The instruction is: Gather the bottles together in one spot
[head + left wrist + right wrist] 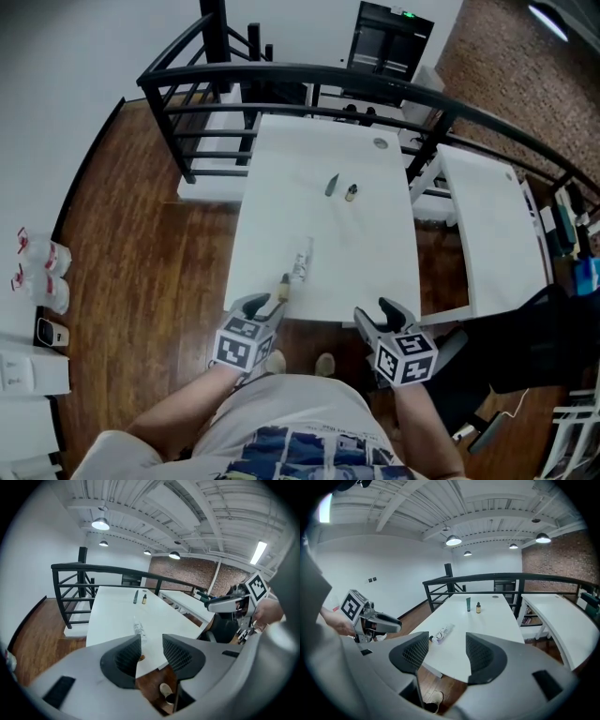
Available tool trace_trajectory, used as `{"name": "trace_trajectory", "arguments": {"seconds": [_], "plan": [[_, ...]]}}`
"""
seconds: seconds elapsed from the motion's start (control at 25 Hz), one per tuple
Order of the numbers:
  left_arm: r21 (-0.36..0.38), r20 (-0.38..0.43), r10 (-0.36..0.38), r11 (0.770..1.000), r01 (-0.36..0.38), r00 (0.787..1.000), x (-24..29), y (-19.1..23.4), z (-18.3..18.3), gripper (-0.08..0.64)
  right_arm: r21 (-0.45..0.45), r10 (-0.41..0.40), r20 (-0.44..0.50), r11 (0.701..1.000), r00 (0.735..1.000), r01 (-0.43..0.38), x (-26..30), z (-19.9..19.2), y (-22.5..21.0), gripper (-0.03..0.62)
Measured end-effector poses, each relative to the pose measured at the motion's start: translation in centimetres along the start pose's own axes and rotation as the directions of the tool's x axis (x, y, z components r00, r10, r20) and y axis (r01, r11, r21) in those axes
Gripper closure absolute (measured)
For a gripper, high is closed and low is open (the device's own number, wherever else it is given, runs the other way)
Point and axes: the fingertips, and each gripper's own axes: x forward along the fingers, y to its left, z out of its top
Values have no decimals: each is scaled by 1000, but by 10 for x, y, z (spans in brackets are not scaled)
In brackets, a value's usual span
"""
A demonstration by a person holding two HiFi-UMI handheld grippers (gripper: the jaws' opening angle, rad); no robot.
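Patterned shirt (pixel 309 450) fills the bottom edge of the head view; both claws sit just above it, at the near edge of the white bench (pixel 366 253).

Left claw (pixel 267 305): jaws partly apart, gripping nothing. It's lined up on the clear bottle (pixel 300 261), which lies on its side at lower centre-left of the bench. The bottle's brown cap (pixel 140 657) sits right at the inner face of the left pad, and the body runs on ahead of the jaws. No squeeze visible.

Upper centre of the bench: green tube (pixel 332 185) and amber dropper bottle (pixel 352 193), just beside each other and well apart from the clear bottle.

Right claw (pixel 380 314): jaws apart and empty, with only the bench edge and floor between them. It hangs off the near bench edge.

Step in hand, my read: approach for the first pick, on the stray clear bottle. No gathering done yet.

Next move needs:
- left claw pushed further along so the pads straddle the bottle body, not just the cap
- a close on the body, since a round bottle lying flat may roll away
- a carry up-frame to set it down beside the tube and dropper
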Motion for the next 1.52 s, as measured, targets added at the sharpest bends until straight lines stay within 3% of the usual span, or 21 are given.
{"name": "trace_trajectory", "arguments": {"seconds": [0.24,0.44,0.52,0.64,0.84,1.04,1.24,1.32,1.4,1.52], "plan": [[40,-171,7,999,0,985,48,26,-47,399,1,-12,-29,1000,1000,12,0,-10,12,321],[141,-278,93,988,-55,956,97,47,-72,380,-3,-13,-43,1000,999,13,1,-12,21,321],[173,-306,114,983,-63,945,112,52,-77,380,-2,-14,-48,1000,999,14,0,-15,24,321],[161,-328,91,986,-39,940,128,48,-79,348,0,-16,-58,1000,998,16,0,-17,26,321],[177,-358,113,983,-51,927,142,51,-88,372,10,-18,-70,1000,997,19,-2,-23,26,321],[204,-323,128,977,-63,938,137,58,-88,414,13,-14,-76,1000,997,15,0,-25,22,321],[83,-239,99,993,-82,966,109,66,-78,417,8,18,-80,1000,997,-17,8,-24,28,321],[45,-144,71,997,-65,987,92,58,-57,417,14,46,-75,999,996,-45,13,-22,34,321],[34,-20,-3,999,3,1000,72,35,-25,417,50,94,-54,995,994,-91,19,-16,43,321],[102,127,-127,988,114,984,42,-7,20,417,142,185,5,973,983,-184,28,1,61,321]]}}
